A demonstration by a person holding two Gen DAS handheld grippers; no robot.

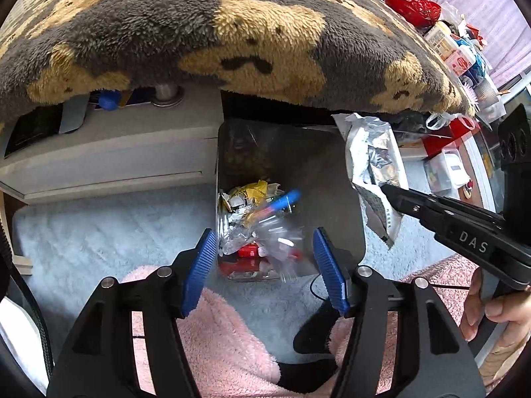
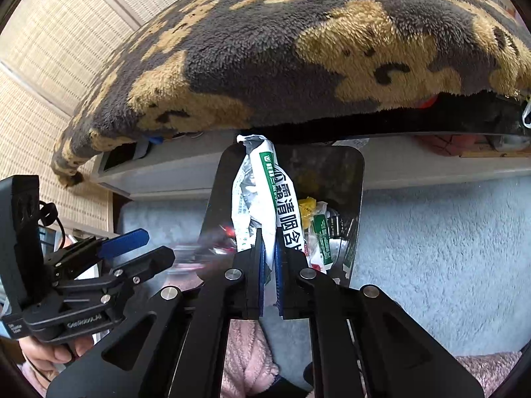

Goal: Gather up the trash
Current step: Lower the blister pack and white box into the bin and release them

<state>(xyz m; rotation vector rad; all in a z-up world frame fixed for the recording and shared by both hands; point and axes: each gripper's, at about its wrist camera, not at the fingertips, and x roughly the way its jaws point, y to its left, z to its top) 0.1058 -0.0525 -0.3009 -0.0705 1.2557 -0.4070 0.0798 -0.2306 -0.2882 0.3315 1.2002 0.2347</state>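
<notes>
left hand-held gripper (image 1: 262,262) agape | bin (image 1: 335,179) below | right hand-held gripper (image 1: 386,192) pinching wrapper (image 1: 371,156)

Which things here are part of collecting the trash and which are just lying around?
Part of the job:
- crumpled white and green foil wrapper, clamped in the right gripper
- grey metal trash bin with wrappers inside
- open left gripper above the bin

Lying about:
- grey and tan fleece blanket
- red lace basket
- pale blue fluffy rug

You've got a grey/tan fleece blanket (image 1: 205,33) draped over the table (image 1: 109,146), pale blue carpet (image 1: 99,225) below, red lace basket (image 1: 411,5) top right.
</notes>
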